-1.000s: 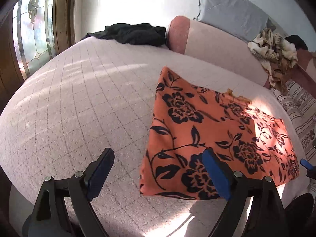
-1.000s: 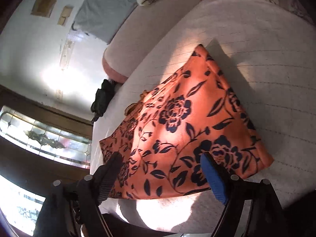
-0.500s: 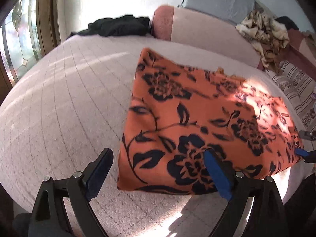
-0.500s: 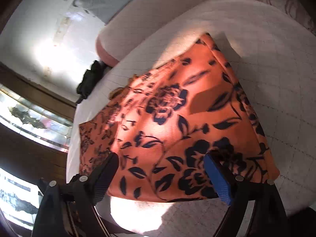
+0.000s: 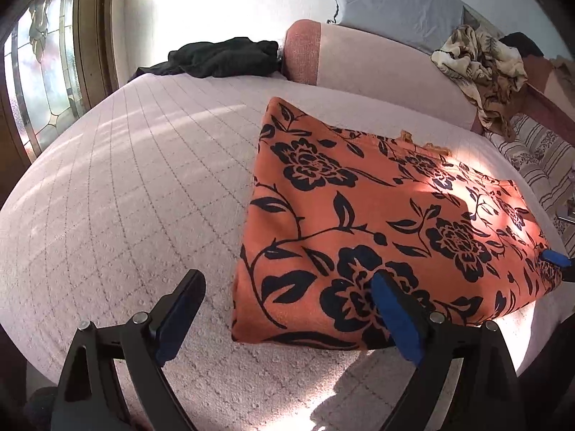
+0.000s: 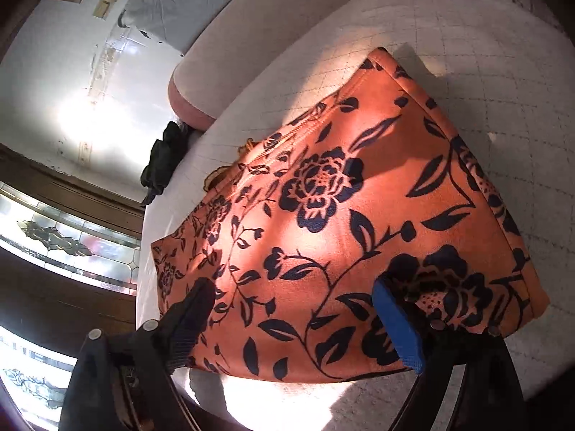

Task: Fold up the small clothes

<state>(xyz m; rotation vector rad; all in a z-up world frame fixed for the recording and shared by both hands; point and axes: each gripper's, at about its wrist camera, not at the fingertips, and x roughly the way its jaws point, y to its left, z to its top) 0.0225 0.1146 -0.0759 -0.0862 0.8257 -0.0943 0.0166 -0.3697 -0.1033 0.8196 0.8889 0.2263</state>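
Sunlit quilted bed, stained-glass window

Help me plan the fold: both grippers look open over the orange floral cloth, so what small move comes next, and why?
Probably lower both and pinch the near edge. The left gripper and right gripper are open and hold nothing, and the orange floral cloth lies flat on the bedspread, its near edge just ahead of their fingers.

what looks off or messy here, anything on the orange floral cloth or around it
The orange floral cloth lies flat and neatly folded on the quilted bedspread; only a frayed tan bit pokes out at its far edge. A black garment and a beige patterned cloth sit crumpled, unfolded, near the bolster.
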